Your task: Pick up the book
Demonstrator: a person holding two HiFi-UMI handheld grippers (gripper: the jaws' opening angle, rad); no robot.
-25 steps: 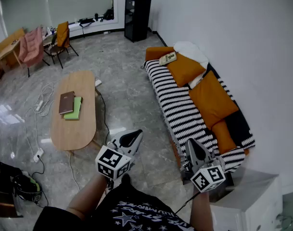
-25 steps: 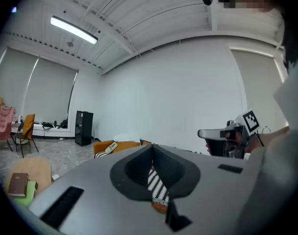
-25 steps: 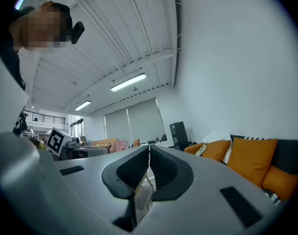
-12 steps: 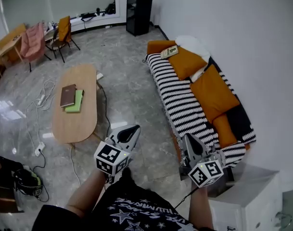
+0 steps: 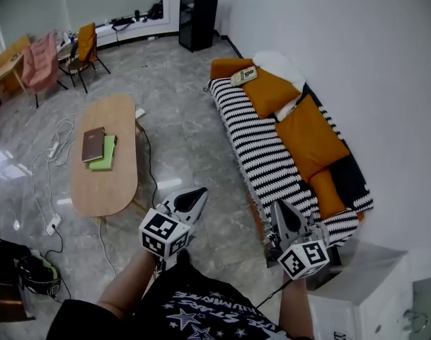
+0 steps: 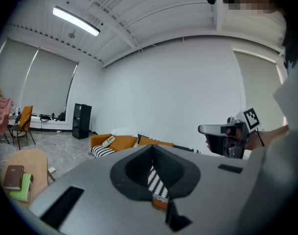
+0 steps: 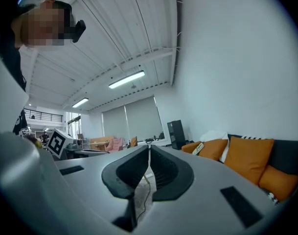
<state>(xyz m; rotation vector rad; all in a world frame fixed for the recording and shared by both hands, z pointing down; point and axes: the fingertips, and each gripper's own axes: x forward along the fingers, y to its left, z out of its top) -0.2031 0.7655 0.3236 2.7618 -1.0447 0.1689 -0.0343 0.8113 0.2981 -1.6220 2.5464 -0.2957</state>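
Brown book (flat, rectangular) sits on oval wooden table.

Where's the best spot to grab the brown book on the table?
Probably its left long edge, coming low from the table's left side: the brown book lies flat, partly on the green book, and that edge juts past it.

Two books on one table, one sofa, two chairs.

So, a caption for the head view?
Left gripper and right gripper, shut, far from the brown book on the table.
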